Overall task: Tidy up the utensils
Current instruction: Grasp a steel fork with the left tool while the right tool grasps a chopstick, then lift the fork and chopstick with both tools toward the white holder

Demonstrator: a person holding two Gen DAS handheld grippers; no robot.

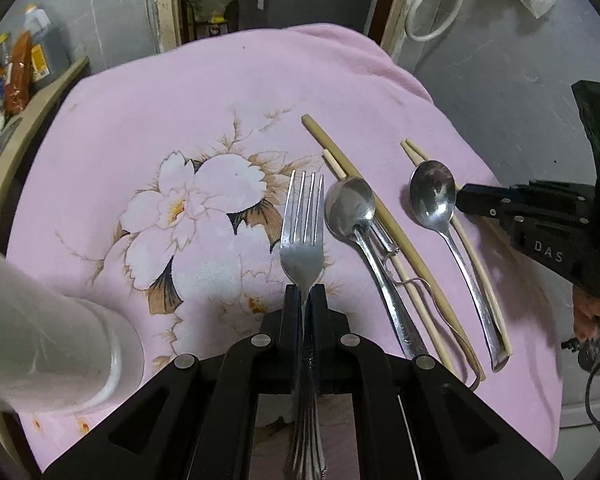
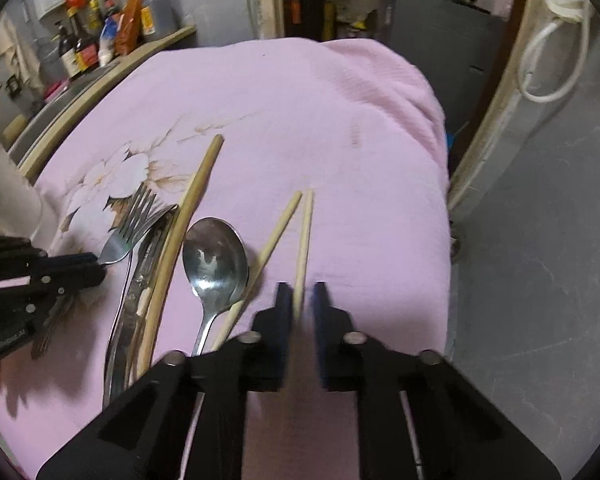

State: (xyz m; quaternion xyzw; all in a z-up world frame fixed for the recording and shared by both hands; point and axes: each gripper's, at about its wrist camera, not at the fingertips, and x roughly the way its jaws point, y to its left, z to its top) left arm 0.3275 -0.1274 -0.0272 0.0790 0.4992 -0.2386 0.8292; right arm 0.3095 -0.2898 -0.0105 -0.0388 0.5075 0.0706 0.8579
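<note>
Two grippers busy — left gripper (image 1: 305,292) clamps the fork (image 1: 302,232), right gripper (image 2: 300,300) straddles a chopstick (image 2: 303,248), grip unclear; spoons (image 1: 350,206), other sticks unsorted on the cloth (image 1: 220,92).

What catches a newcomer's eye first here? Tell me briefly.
The fork, clamped in the left gripper, stands out at the centre of the left wrist view. Left of it, a big white flower is printed on the pink cloth. In the right wrist view, a chopstick runs between the right gripper's fingers.
</note>
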